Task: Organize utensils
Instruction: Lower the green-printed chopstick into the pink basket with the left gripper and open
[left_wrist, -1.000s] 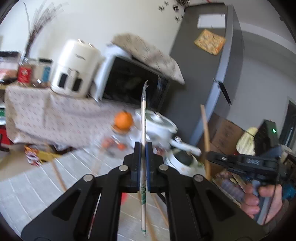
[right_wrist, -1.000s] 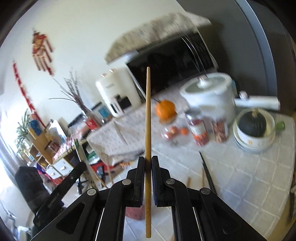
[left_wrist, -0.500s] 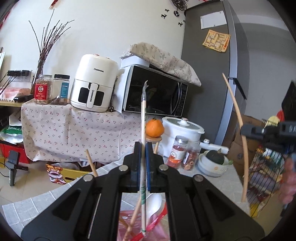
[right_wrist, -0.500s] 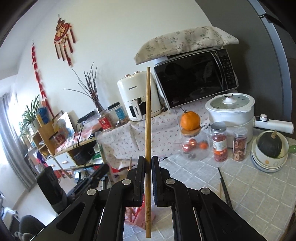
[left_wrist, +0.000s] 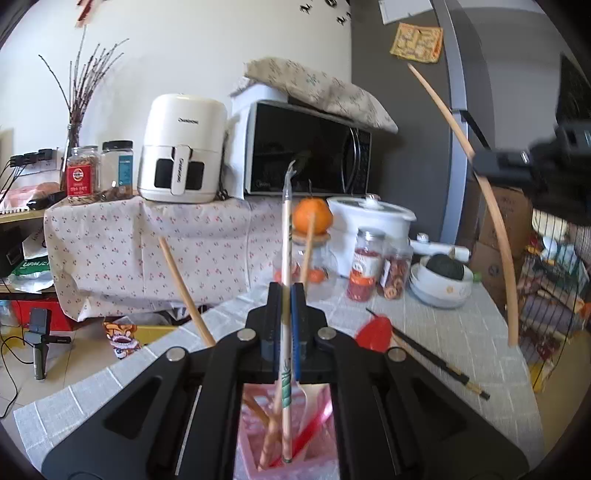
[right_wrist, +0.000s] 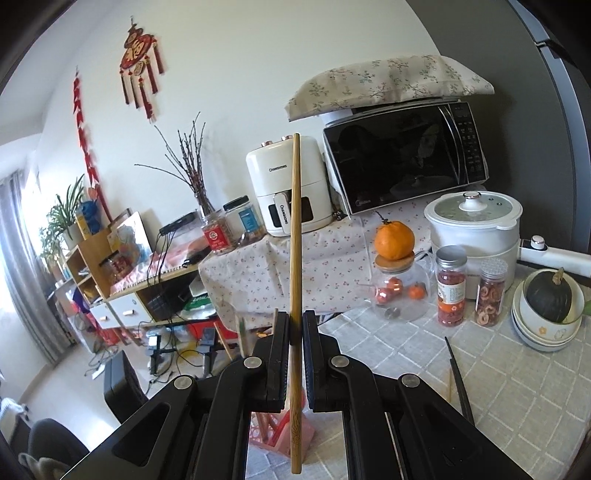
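Your left hand-held gripper (left_wrist: 284, 332) is clamped on a pale chopstick (left_wrist: 286, 236) above the pink holder (left_wrist: 255, 454), while your right hand-held gripper (right_wrist: 295, 354) pinches a brown chopstick (right_wrist: 295, 229) upright.

Pink holder (left_wrist: 255, 443) is sitting right under the left gripper (left_wrist: 285, 328), chopsticks (left_wrist: 186, 291) sticking up out of it and blocking its near-left side. Black chopsticks (left_wrist: 430, 354) and red spoon (left_wrist: 373, 328) are cluttering mid-table; jars (right_wrist: 450, 286), bowls (right_wrist: 543, 328) are crowding the far right.
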